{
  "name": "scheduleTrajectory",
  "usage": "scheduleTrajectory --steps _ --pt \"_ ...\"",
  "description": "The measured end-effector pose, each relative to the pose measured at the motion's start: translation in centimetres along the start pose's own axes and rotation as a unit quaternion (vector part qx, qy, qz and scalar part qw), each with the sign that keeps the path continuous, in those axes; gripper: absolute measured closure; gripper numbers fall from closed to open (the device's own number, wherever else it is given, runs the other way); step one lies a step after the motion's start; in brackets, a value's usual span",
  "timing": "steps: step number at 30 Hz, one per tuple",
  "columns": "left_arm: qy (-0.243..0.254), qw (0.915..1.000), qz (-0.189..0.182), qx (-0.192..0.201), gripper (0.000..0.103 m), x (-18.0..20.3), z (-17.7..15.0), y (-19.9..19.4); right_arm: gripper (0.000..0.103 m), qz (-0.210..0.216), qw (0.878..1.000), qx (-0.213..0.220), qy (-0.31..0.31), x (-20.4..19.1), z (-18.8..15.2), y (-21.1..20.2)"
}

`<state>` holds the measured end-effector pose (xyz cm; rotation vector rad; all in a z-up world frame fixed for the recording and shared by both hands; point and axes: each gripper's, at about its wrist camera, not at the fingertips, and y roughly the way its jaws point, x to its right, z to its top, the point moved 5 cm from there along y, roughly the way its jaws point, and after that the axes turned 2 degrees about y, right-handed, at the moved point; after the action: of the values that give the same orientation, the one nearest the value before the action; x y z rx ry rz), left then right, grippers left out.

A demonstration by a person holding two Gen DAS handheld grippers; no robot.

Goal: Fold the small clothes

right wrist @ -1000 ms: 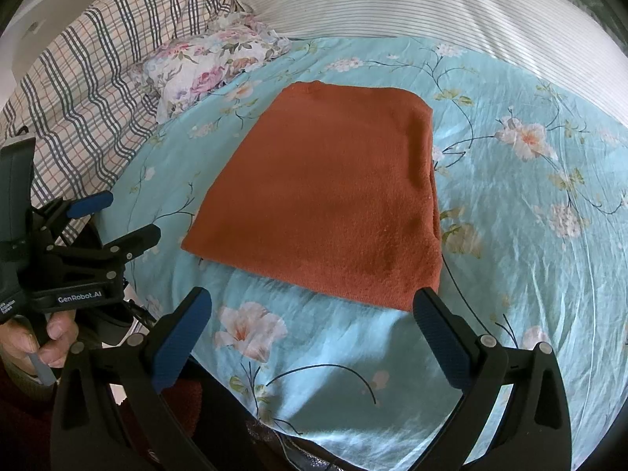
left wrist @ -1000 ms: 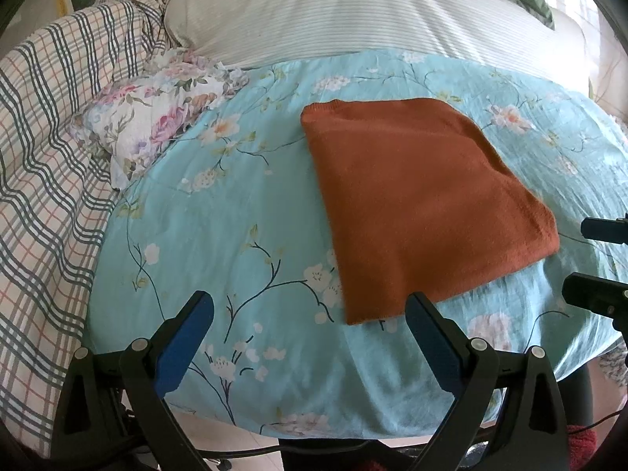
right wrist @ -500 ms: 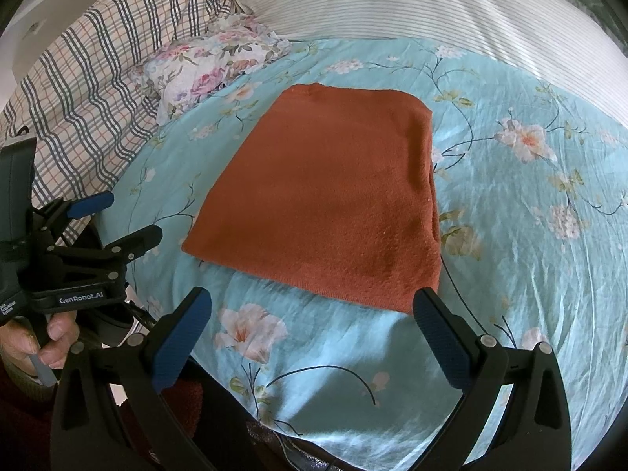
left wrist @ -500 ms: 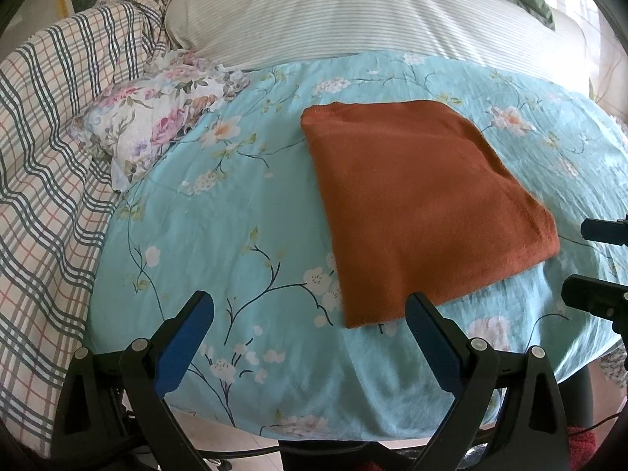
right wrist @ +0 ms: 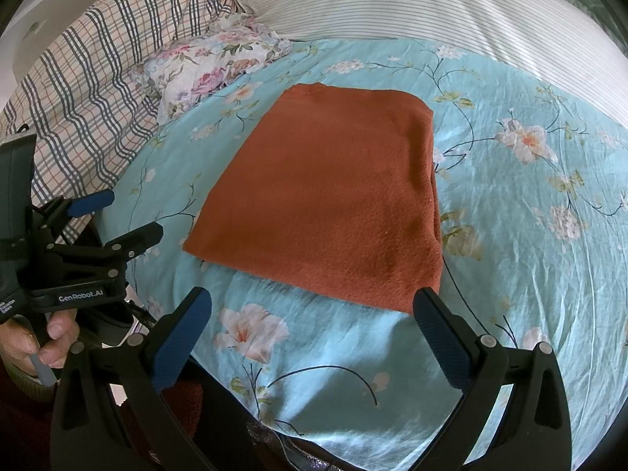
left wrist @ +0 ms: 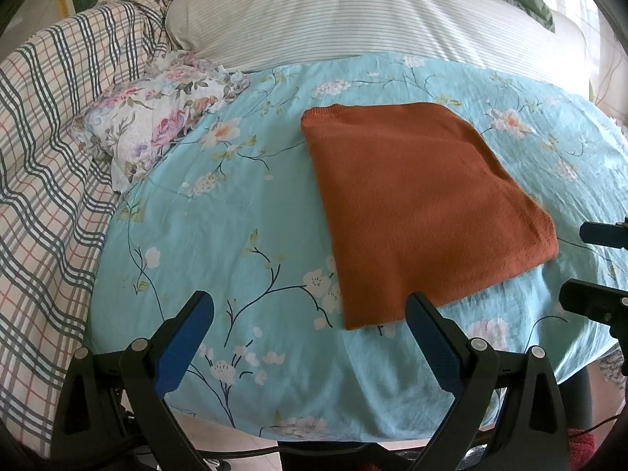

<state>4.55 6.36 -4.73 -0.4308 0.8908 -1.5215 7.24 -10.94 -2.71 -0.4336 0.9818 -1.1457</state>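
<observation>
Rust-orange folded garment [left wrist: 424, 204] lies flat on bed's floral sheet [left wrist: 219, 243], near its front edge.
Left gripper [left wrist: 310, 333] and right gripper [right wrist: 314, 329]: jaws wide apart, empty, short of cloth. Risk: pinching sheet with cloth, or top layer only, undoing fold.

rust-orange garment [left wrist: 420, 204] on turquoise floral sheet [left wrist: 219, 243]; plaid blanket [left wrist: 51, 149], striped white pillow [left wrist: 353, 11].

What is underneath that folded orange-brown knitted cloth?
The folded orange-brown knitted cloth lies flat on a turquoise bedsheet printed with flowers, which shows all around it. The patch of sheet directly beneath, and anything tucked inside the folds, is covered.
</observation>
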Motion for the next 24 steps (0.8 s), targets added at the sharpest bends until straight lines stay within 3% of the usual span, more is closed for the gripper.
scheduleTrajectory --steps 24 --pt "0.000 1.0000 -0.001 0.000 0.004 0.61 0.46 -0.11 0.001 0.001 1.000 0.000 0.000 0.26 0.14 -0.04"
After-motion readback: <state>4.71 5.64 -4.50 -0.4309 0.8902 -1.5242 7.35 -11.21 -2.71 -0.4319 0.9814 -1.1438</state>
